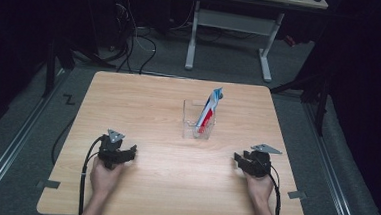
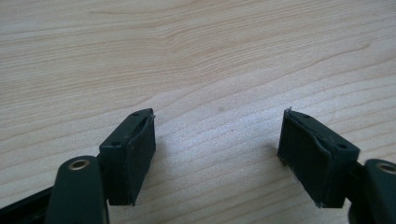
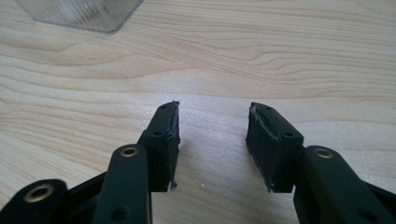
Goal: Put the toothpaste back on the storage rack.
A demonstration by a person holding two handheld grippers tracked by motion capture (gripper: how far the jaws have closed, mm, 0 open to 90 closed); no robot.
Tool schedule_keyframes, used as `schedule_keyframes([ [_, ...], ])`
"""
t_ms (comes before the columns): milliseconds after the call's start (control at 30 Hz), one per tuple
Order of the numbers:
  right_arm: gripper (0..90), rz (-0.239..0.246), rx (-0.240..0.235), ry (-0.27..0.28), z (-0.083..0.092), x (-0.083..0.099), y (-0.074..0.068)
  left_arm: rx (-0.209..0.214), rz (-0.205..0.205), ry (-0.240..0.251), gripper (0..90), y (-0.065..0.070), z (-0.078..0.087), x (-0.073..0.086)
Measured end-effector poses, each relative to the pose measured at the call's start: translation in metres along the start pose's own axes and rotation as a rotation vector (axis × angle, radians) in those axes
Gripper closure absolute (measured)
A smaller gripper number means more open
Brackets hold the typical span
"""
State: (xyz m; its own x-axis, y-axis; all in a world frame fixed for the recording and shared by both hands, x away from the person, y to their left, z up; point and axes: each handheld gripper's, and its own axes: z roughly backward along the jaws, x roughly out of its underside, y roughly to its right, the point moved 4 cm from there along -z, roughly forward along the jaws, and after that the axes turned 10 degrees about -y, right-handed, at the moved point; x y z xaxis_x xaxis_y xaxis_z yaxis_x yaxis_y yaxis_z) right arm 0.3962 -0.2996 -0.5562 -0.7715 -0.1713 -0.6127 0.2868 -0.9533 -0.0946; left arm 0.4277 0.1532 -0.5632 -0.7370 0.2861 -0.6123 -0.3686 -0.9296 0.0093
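Wooden table (image 1: 163,186) is seen from above, with a clear container (image 1: 198,121) holding a tube (image 1: 210,110) ahead and between the left gripper (image 1: 128,152) and right gripper (image 1: 237,159). Left gripper view: jaws are spread wide over bare wood. Right gripper view: jaws are parted, empty; the container (image 3: 84,14) is seen ahead, to their left.

Lab space, dark surround, wooden table (image 1: 143,185), cables on floor (image 1: 137,44), white-legged desk (image 1: 233,25)

The high view looks forward and down from above the table's (image 1: 173,186) near edge. Each gripper view sits low, close over the wood; the right one shares the clear container (image 3: 84,14) with it
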Motion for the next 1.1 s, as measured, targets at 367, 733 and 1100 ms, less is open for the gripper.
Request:
schedule_keyframes([
  [367,48.8,0.085,0.079,-0.013,-0.0035,-0.0009,-0.0075,0.000,0.000,0.000,27.8,0.0000,-0.0001,-0.0001],
  [733,41.1,0.076,0.084,-0.019,-0.0040,-0.0012,-0.0065,0.000,-0.001,0.000,27.8,0.0000,-0.0001,0.0000],
  [1100,40.4,0.075,0.084,-0.020,-0.0041,-0.0012,-0.0065,0.000,-0.001,0.000,27.8,0.0000,0.0000,0.0000],
])
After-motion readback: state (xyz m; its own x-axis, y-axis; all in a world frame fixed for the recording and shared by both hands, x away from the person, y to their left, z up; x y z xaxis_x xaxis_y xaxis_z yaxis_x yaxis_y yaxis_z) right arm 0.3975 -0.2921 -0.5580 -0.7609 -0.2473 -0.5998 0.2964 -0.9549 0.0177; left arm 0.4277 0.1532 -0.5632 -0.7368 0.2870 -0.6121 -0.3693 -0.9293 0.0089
